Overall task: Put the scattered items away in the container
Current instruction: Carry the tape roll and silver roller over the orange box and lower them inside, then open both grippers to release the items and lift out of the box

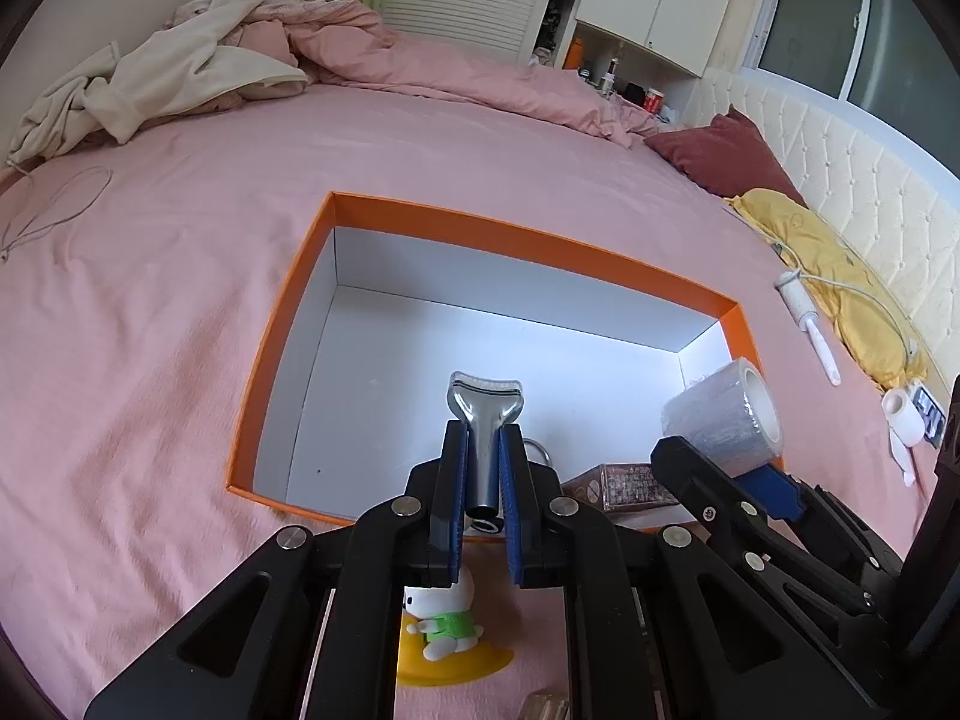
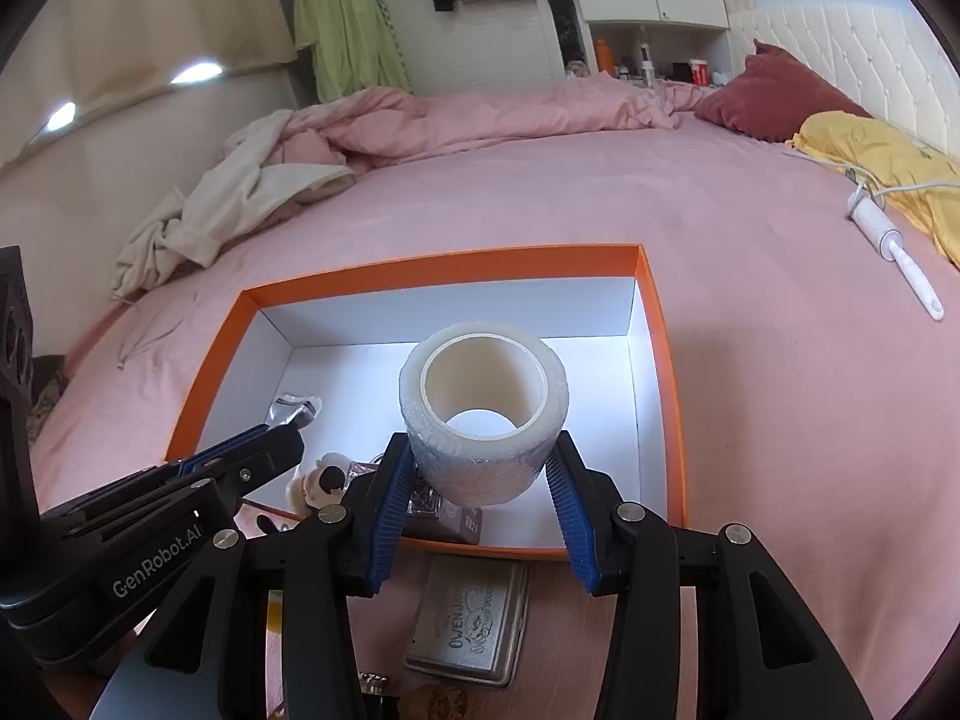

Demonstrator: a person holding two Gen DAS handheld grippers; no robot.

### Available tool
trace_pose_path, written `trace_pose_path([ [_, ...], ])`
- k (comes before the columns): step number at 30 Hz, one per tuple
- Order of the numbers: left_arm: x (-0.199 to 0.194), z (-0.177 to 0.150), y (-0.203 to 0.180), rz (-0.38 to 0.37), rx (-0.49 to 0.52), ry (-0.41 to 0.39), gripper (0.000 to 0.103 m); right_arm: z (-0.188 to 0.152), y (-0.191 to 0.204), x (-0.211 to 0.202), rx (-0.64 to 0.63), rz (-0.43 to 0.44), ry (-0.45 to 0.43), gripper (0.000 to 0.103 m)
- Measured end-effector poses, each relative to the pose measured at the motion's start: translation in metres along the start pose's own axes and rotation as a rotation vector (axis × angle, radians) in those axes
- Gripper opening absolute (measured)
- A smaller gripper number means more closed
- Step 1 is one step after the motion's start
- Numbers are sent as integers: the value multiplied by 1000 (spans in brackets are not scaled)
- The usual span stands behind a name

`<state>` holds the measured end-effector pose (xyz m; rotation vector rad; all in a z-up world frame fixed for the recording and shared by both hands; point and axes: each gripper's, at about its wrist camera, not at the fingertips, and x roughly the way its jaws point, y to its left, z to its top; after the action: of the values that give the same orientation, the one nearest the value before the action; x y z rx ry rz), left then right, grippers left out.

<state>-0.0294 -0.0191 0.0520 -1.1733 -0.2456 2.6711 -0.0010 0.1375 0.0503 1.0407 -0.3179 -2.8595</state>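
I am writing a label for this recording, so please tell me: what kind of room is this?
Most likely a bedroom in a home. The work surface is a bed with a pink sheet, a rumpled duvet and pillows against a padded headboard. Clothes hang at the far wall.

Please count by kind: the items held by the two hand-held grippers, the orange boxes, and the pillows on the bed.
Silver metal tool, held in the left hand-held gripper: 1
Roll of clear film, held in the right hand-held gripper: 1
Orange box: 1
Pillows, a dark red pillow and a yellow pillow: 2
Total: 5
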Motion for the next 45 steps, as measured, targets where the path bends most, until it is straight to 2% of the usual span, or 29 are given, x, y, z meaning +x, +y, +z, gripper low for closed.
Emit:
trace_pose_path([
  [11, 1, 1, 3, -18, -13, 17, 13, 1, -2, -1, 13, 1, 16, 44],
  [25, 4, 5, 0, 6, 2, 52, 13, 2, -4, -2, 27, 5, 32, 44],
  [45, 6, 2, -9, 15, 2, 57, 13, 5, -7, -2, 37, 9, 47, 45],
])
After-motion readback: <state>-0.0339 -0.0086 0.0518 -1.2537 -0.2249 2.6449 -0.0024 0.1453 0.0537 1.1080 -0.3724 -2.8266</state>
